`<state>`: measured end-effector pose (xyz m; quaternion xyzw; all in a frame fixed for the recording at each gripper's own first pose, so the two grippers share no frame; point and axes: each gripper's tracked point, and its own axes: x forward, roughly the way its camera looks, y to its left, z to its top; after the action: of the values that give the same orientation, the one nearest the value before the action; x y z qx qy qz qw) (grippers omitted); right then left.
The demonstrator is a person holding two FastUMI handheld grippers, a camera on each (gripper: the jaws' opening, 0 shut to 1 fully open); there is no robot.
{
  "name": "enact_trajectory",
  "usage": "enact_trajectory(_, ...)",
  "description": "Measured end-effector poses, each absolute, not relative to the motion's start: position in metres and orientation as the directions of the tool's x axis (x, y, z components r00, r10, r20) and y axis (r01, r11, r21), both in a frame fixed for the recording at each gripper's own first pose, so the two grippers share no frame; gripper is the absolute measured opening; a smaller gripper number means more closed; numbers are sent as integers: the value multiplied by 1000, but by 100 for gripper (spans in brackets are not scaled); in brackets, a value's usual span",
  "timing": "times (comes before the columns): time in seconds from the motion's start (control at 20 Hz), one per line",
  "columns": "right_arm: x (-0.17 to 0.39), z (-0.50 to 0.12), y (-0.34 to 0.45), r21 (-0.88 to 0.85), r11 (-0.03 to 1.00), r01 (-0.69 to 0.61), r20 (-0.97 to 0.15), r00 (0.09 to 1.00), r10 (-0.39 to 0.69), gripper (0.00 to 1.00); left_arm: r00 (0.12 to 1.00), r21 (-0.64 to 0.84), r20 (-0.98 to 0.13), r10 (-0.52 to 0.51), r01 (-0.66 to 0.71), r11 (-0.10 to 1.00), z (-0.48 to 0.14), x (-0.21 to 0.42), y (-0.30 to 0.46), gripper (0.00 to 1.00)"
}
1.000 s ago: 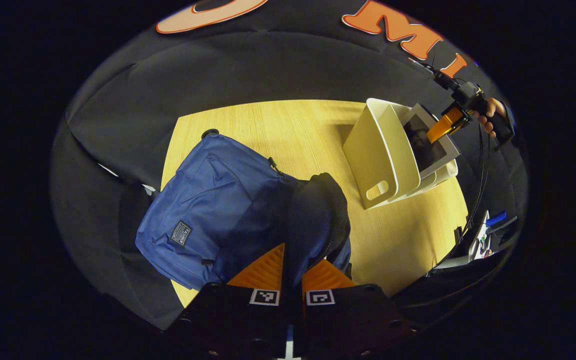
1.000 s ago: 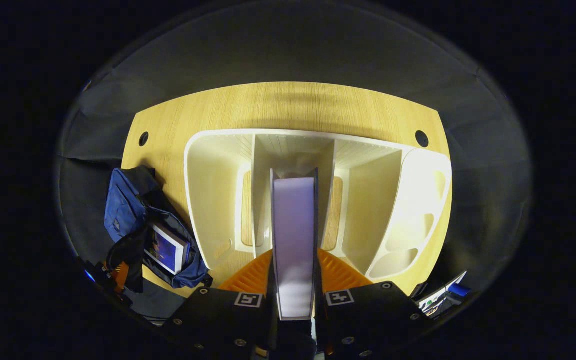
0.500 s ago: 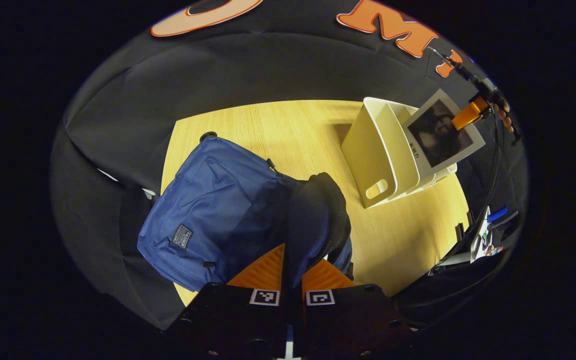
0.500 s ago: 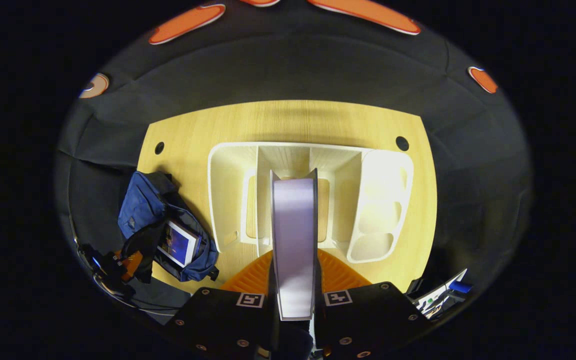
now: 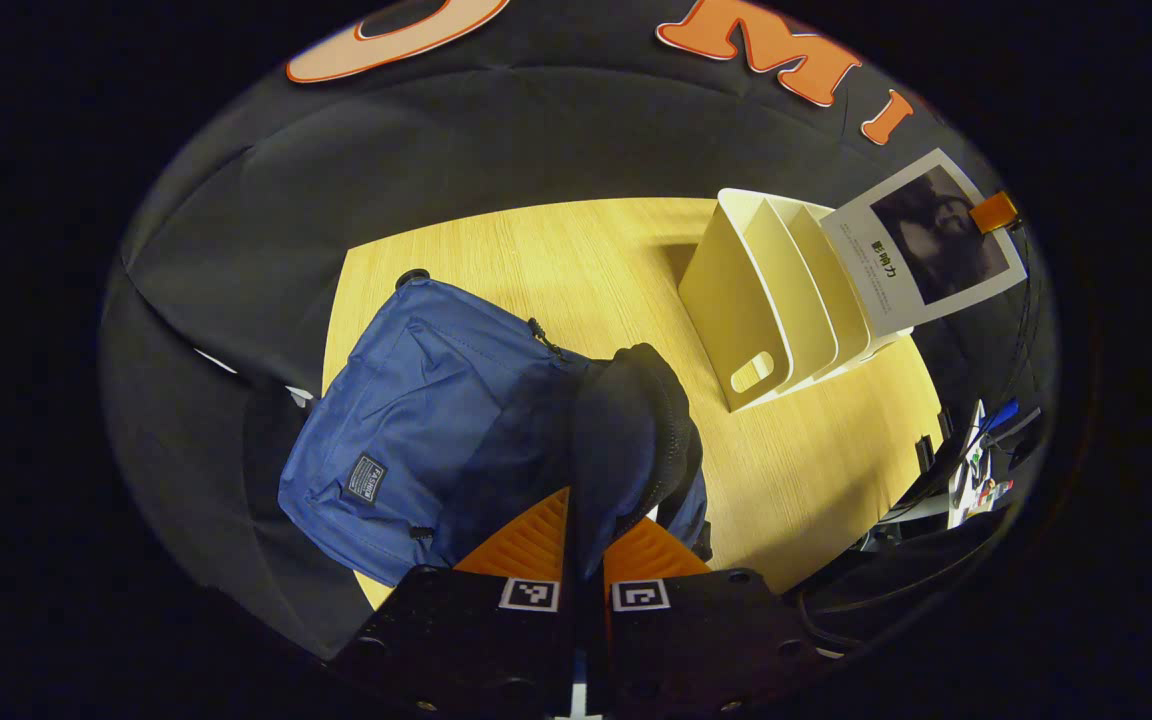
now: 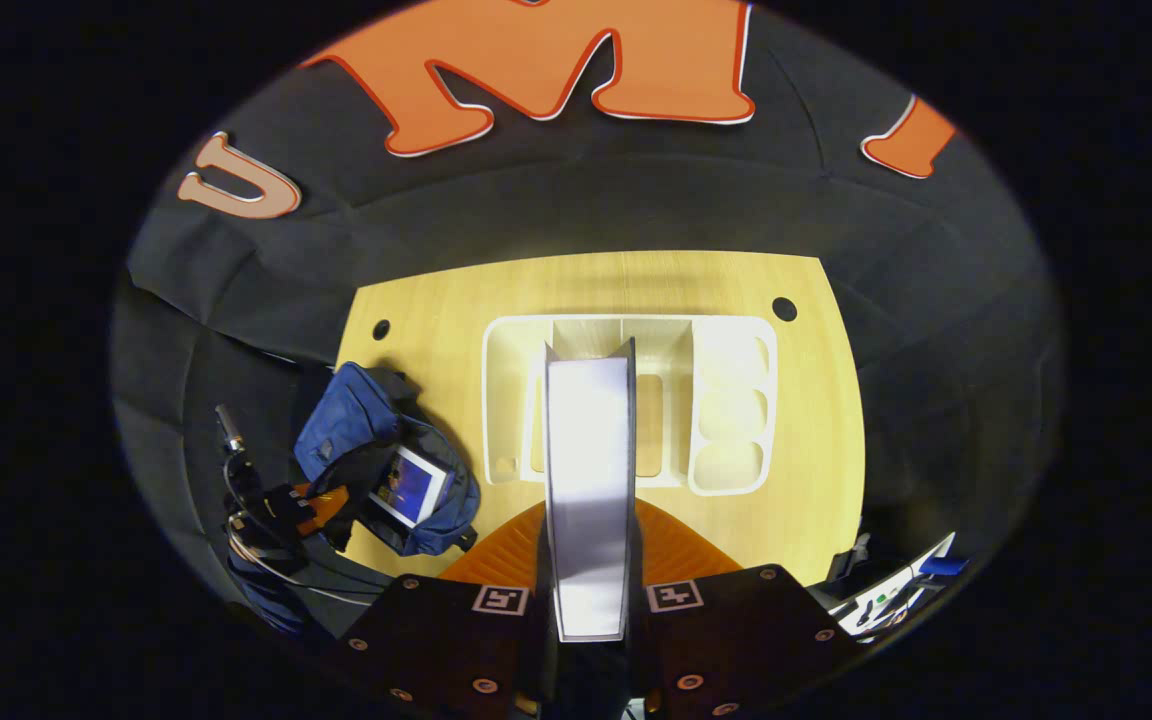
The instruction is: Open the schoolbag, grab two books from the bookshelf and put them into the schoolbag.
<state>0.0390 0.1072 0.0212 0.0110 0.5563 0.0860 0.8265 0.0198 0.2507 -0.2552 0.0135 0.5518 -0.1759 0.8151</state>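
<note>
My right gripper (image 6: 588, 560) has its jaws clamped on the second book (image 6: 588, 480), which stands edge-on between them, lifted clear above the white bookshelf (image 6: 726, 400) on the desk (image 6: 816, 460). My left gripper (image 5: 584, 545) has its jaws pinched nearly closed on the dark flap of the blue schoolbag (image 5: 416, 420), holding the mouth open. One book (image 6: 406, 487) already sits inside the bag.

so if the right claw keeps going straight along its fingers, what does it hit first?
Probably the white bookshelf below: the right claw, holding a book, points down at its middle slots. Depth is unclear.
</note>
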Motion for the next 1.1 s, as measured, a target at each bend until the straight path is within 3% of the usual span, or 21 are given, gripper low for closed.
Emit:
enact_trajectory(0.55, -7, 4, 152, 504, 863, -40, -782, 403, 476, 27, 325, -131, -914, -244, 334, 934, -253, 22, 254, 5)
enact_trajectory(1.1, -55, -71, 247, 678, 734, -43, -700, 268, 662, 26, 362, -70, -909, -205, 353, 933, -235, 34, 263, 5)
